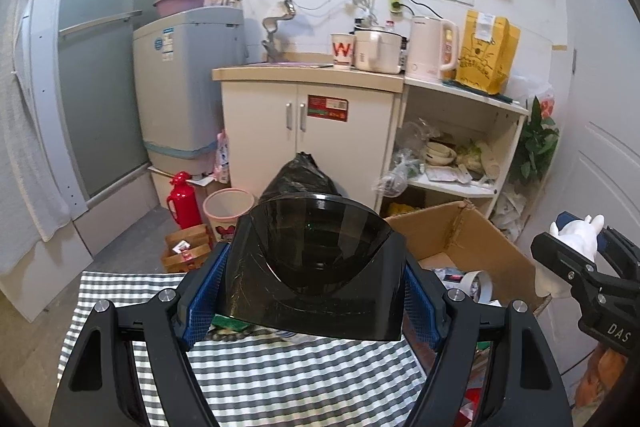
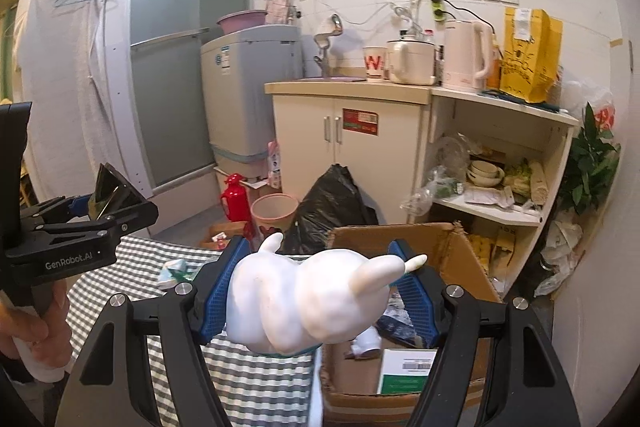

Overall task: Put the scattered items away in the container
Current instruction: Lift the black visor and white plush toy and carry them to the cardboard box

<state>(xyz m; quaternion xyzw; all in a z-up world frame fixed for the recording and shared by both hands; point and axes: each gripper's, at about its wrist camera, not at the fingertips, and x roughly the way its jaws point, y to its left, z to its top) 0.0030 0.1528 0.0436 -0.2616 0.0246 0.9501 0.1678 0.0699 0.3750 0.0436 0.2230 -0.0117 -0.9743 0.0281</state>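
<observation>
My left gripper (image 1: 312,303) is shut on a dark smoked-plastic visor-shaped piece (image 1: 316,259), held above the checked tablecloth (image 1: 260,375). In the right wrist view that same left gripper (image 2: 100,215) shows at the left with the dark piece (image 2: 108,191) in it. My right gripper (image 2: 320,291) is shut on a white rabbit-shaped toy (image 2: 308,299), held over the table's right edge beside the open cardboard box (image 2: 460,251). The box (image 1: 480,243) holds a tape roll (image 1: 476,283) and packets. Beads (image 1: 232,335) and a green packet (image 2: 174,269) lie on the cloth.
A black rubbish bag (image 2: 332,207), a pink bin (image 2: 274,211) and a red flask (image 2: 236,199) stand on the floor beyond the table. Behind are a white cupboard (image 2: 348,131), open shelves (image 2: 492,167) and a washing machine (image 2: 248,95). A hand (image 2: 28,327) grips the left tool.
</observation>
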